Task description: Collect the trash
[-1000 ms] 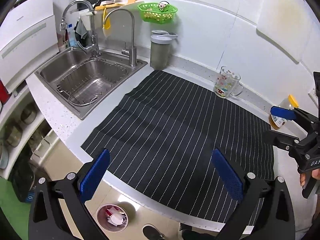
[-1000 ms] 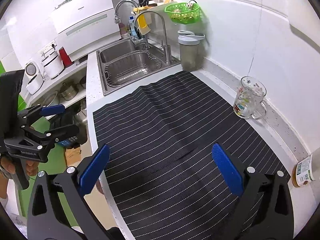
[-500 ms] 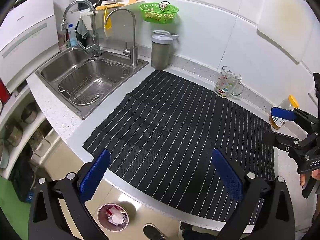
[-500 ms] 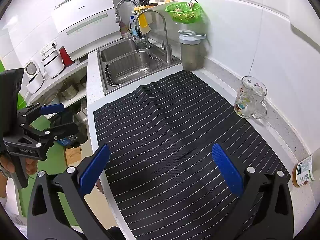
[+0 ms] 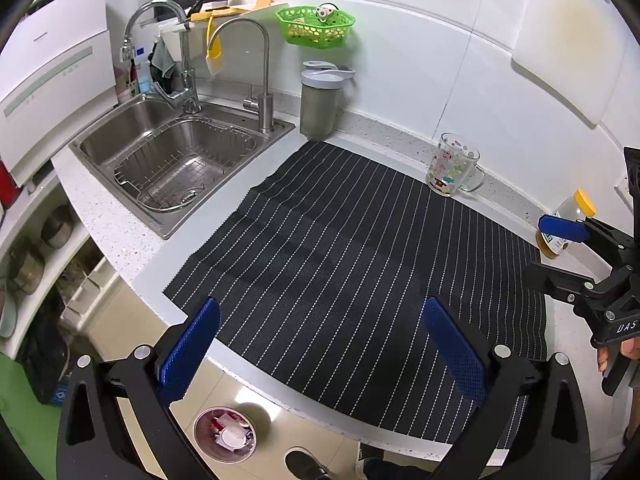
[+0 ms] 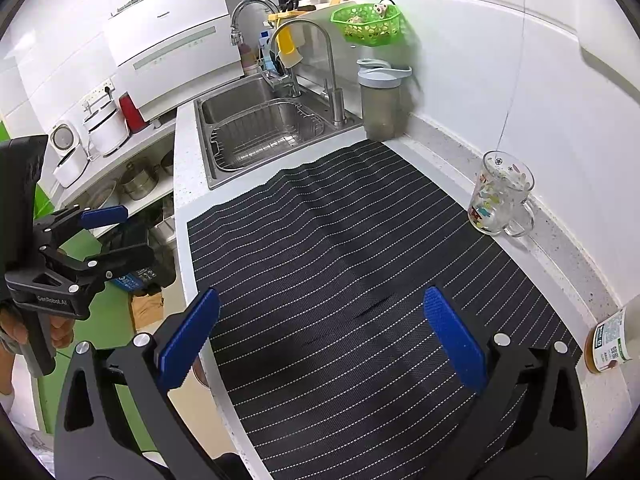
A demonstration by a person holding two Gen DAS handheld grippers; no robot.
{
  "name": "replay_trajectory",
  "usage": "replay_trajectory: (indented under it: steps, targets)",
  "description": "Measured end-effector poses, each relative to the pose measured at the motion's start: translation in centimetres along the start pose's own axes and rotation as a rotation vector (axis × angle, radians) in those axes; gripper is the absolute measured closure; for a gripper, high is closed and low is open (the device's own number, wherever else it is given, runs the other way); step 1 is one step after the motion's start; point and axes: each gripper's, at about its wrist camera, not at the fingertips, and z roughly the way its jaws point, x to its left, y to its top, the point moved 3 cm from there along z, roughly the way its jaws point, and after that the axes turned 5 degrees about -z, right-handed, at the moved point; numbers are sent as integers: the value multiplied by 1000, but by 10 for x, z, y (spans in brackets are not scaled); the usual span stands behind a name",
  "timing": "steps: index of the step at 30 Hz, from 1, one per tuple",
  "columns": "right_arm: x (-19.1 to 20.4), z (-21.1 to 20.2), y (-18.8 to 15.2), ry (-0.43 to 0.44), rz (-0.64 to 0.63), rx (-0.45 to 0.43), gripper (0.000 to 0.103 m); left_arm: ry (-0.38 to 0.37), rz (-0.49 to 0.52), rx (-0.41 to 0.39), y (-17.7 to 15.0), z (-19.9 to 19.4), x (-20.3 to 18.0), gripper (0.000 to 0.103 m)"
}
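My left gripper (image 5: 320,350) is open and empty, held over the front edge of the counter and its black striped mat (image 5: 360,248). Below it on the floor stands a small round trash bin (image 5: 225,434) with scraps inside. My right gripper (image 6: 322,336) is open and empty above the same mat (image 6: 360,240). The right gripper also shows at the right edge of the left wrist view (image 5: 544,248), open. The left gripper shows at the left of the right wrist view (image 6: 114,236), open, off the counter's side. I see no loose trash on the mat.
A steel sink (image 5: 172,160) with two taps lies at the back left. A grey lidded jug (image 5: 320,104), a printed glass mug (image 5: 452,168) and a yellow-capped jar (image 5: 560,228) stand along the white wall. A green basket (image 5: 316,26) hangs above. Shelves with pots (image 6: 136,180) are at left.
Both grippers have drifted very slightly; the scene sits a little lower in the views. Both stay open and empty.
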Motion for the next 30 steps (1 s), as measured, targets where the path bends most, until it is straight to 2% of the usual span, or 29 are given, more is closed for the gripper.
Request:
replay_trajectory:
  steps: [19,26,30]
  targets:
    - [0,0,-2,2,3,1,3,-4,-6,3,-1,-1,-1,6]
    - [1,-1,-4,4,4,3,3,-3,-21,28,-2,2,1,6]
    - [6,-2,-7,9,3,6,3,-3,2,21,-3,1,-1,6]
